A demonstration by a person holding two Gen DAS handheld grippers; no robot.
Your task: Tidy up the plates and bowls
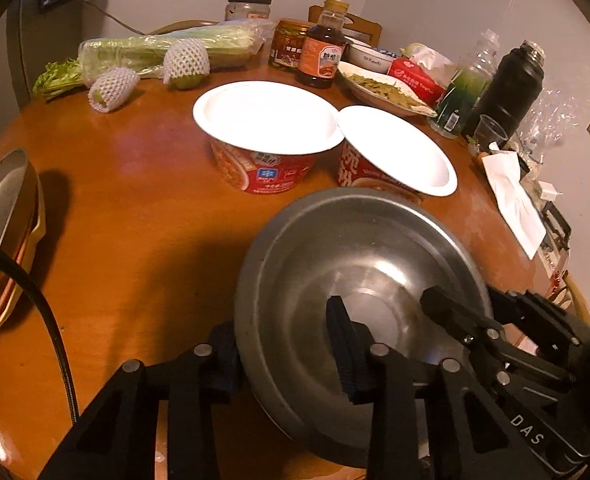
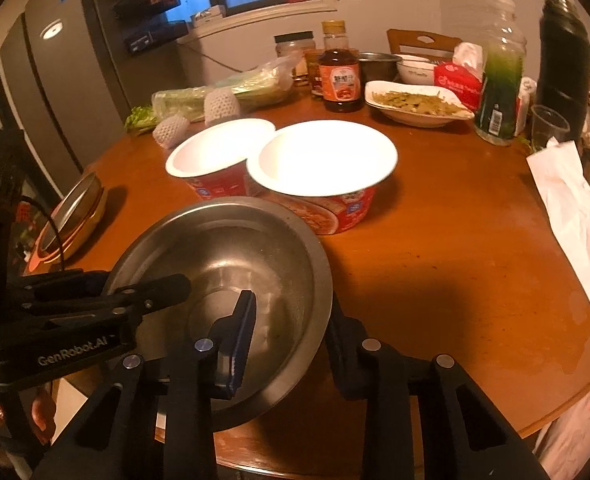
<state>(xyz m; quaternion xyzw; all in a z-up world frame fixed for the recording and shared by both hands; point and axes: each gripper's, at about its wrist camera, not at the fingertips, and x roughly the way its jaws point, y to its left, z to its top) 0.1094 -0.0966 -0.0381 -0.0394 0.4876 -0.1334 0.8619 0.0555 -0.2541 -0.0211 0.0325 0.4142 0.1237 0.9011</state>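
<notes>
Item: steel bowl [image 1: 359, 280], near edge of tabletop [image 1: 143, 208], just in front of two paper noodle bowls [image 1: 267, 136]
Handling: judged light, rigid, slick; thin rim is the sound hold
Left gripper [image 1: 283, 356]: narrowed, one finger inside, one outside the left rim
Right gripper [image 2: 291, 344]: narrowed likewise over the right rim
Appearance: dull, scuffed, empty, shallow
Far left: stacked plates [image 1: 3, 240]

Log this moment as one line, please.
left gripper: shut on steel bowl rim | right gripper: shut on opposite rim | bowl: near table edge | two noodle cups: behind it
</notes>
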